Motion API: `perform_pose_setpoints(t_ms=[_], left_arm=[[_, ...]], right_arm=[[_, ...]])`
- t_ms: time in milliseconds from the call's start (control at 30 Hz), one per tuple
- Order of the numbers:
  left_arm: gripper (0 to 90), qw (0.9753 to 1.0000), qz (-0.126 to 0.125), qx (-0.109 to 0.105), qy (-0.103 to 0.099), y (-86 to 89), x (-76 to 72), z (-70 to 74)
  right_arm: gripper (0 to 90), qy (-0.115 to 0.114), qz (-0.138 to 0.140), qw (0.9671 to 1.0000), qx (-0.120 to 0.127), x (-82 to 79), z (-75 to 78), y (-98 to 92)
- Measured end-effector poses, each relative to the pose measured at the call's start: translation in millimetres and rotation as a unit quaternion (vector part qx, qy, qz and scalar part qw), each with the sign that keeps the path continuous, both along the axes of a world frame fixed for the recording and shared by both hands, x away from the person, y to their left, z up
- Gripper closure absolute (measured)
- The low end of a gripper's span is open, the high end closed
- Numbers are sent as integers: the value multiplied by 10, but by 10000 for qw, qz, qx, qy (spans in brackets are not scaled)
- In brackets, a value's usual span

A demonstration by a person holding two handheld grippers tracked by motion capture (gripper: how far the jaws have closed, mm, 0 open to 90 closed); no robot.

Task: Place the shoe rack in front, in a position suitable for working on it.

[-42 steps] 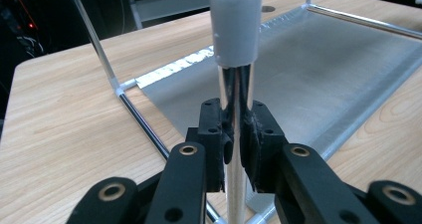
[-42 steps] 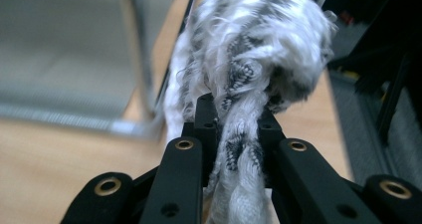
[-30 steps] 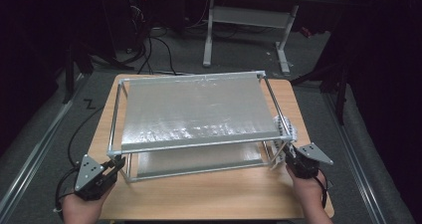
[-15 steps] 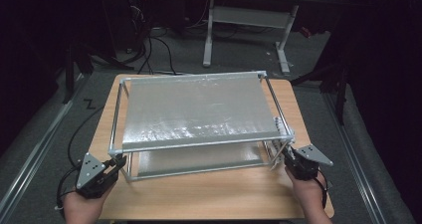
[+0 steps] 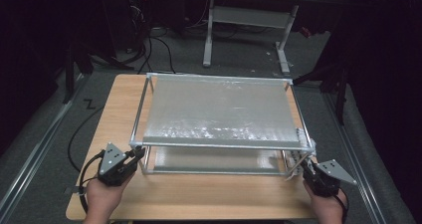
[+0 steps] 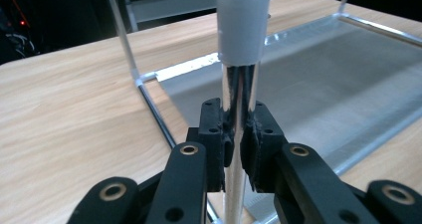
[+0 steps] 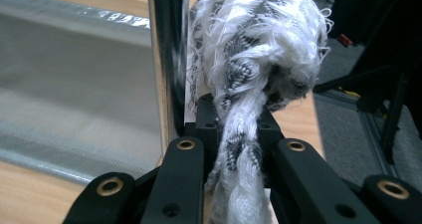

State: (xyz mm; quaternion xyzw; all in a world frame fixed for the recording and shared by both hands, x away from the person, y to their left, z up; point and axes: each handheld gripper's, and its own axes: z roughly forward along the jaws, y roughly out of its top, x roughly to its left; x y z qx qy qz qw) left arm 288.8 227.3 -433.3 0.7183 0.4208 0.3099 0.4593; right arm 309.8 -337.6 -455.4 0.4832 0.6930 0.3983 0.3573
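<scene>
One two-shelf metal rack (image 5: 219, 119) is standing mid-table (image 5: 114, 99), silvery and shiny. The left gripper (image 6: 240, 134) is pinching its near-left leg (image 6: 238, 149); the right gripper (image 7: 238, 134) is pinching one frayed white rope (image 7: 249, 84).

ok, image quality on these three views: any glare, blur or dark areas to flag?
High view: the surroundings are dark, the wooden table is lit, and glare speckles the rack's top shelf. Left gripper view: the chrome post mirrors the black fingers, and its white cap is blurred. Right gripper view: the frayed white rope is soft and bright.
</scene>
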Motion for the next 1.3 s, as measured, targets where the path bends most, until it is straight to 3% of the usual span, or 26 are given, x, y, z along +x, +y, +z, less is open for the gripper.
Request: perform_pose_setpoints(t_ms=[133, 333, 500, 833, 900, 1000, 1067, 1100, 1133, 1233, 1300], left_arm=[[790, 10000, 41, 44, -14, -94, 104, 2], [787, 9996, 254, 135, -37, -158, 487, 15], [796, 9989, 435, -175, -24, -133, 740, -10], [798, 9972, 733, -115, 61, -130, 1111, 19], [799, 9964, 812, -240, 14, -120, 1192, 1], [778, 9959, 877, -190, 79, -110, 1222, -12], [676, 9958, 901, -135, 111, -104, 1218, -18], [676, 9954, 942, -142, 86, -88, 1189, -26], [577, 9950, 971, -218, 31, -61, 1122, -41], [504, 9952, 966, -135, 93, -32, 984, -66], [476, 9944, 980, -328, 212, 2, 850, -112]], right_arm=[[795, 16, -143, 9999, -79, -69, -3, -91], [794, 82, -206, 9997, -99, -34, -31, -91], [794, 104, -172, 9997, -156, 47, -45, -13], [793, 161, -155, 9997, -61, 189, -51, 101], [793, 180, -146, 9997, -35, 219, -54, 113], [793, 201, -144, 9997, 16, 258, -59, 135], [793, 205, -112, 9997, -3, 274, -57, 151], [793, 205, -112, 9997, -3, 274, -57, 151], [793, 195, -65, 9998, -9, 293, -56, 165], [793, 211, -48, 9998, 6, 311, -58, 188], [793, 234, -33, 9997, -3, 332, -62, 208]])
